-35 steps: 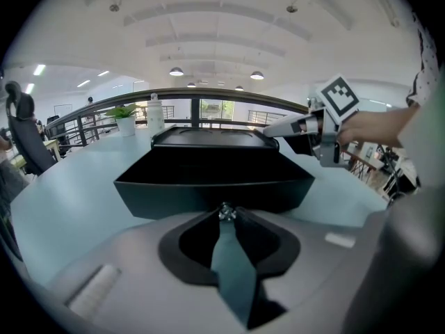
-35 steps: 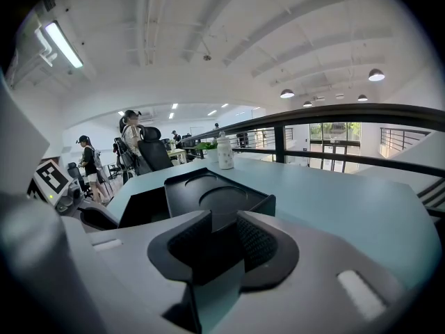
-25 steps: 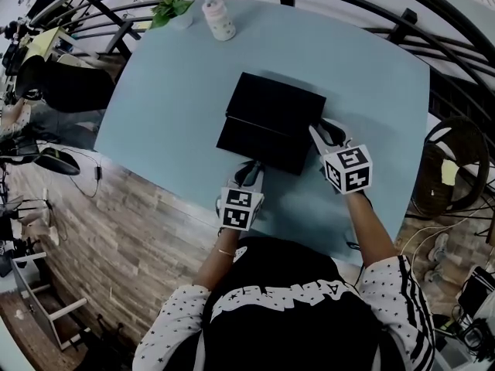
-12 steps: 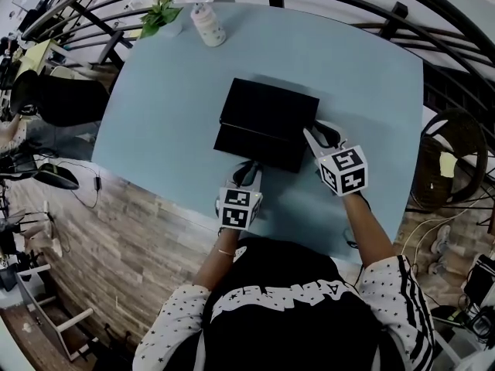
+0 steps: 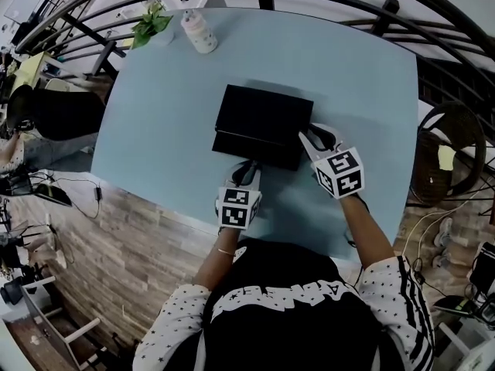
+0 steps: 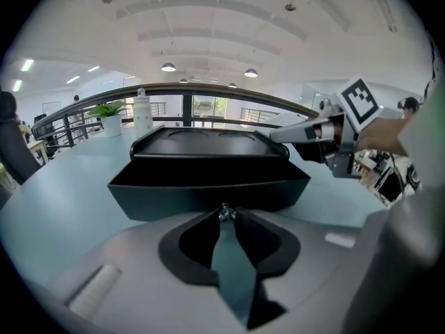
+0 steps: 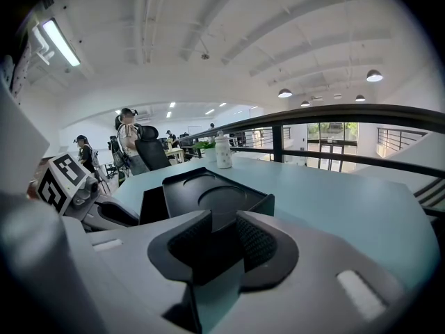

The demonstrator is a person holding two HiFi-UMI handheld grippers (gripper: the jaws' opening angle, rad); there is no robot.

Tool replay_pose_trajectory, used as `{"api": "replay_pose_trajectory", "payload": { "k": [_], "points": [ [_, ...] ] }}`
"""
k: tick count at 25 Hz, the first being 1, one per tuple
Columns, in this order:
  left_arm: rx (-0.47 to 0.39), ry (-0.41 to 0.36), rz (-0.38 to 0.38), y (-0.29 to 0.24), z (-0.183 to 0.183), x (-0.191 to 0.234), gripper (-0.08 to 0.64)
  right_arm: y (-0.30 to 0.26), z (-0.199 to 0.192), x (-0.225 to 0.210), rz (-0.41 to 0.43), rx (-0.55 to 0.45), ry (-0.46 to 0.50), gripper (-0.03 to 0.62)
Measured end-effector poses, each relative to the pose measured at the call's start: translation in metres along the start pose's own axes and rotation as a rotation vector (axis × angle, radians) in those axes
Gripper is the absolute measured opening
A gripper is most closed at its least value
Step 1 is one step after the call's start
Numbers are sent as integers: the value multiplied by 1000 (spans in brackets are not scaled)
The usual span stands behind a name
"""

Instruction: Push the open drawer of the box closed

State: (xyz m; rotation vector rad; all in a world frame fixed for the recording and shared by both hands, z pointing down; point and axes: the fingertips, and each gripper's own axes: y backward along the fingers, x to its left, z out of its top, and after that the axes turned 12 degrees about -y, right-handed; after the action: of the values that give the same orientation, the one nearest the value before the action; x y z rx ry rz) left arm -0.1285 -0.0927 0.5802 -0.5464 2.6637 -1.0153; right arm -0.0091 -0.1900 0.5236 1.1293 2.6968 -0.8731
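- The left gripper (image 6: 224,213) has its jaws brought together, the tips meeting in a point. The left gripper view shows nothing held between them.
- Those tips sit at the lower middle of the drawer (image 6: 208,190) front and appear to touch it.
- The right gripper (image 7: 219,229) has its jaws apart, with a narrow gap between the ribbed pads (image 7: 254,241). The box (image 7: 208,207) shows dark in that gap; whether it touches the pads cannot be determined.
- In the head view the left gripper (image 5: 247,168) is at the near side of the box (image 5: 263,114), and the right gripper (image 5: 309,136) is at its near right corner.
- The box is black and stands mid-way across the pale blue table (image 5: 356,83). Its lid carries two shallow round recesses.
- The drawer (image 5: 255,151) projects a little from the side of the box nearest the person, so it is not flush.
- A white bottle (image 5: 199,32) and a potted plant (image 5: 147,23) stand at the far left edge of the table, well apart from the box.
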Motion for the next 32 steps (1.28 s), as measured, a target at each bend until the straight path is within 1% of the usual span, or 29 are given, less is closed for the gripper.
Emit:
{"api": "replay_pose_trajectory", "payload": {
  "k": [16,32],
  "points": [
    [-4,-13,-41,-17,14,4,0,1,-1,-2,-16,6,-1,94],
    [-16,-8,-62,-28,24,10,0,2,-1,-1,-32,12,-6,92]
  ]
}}
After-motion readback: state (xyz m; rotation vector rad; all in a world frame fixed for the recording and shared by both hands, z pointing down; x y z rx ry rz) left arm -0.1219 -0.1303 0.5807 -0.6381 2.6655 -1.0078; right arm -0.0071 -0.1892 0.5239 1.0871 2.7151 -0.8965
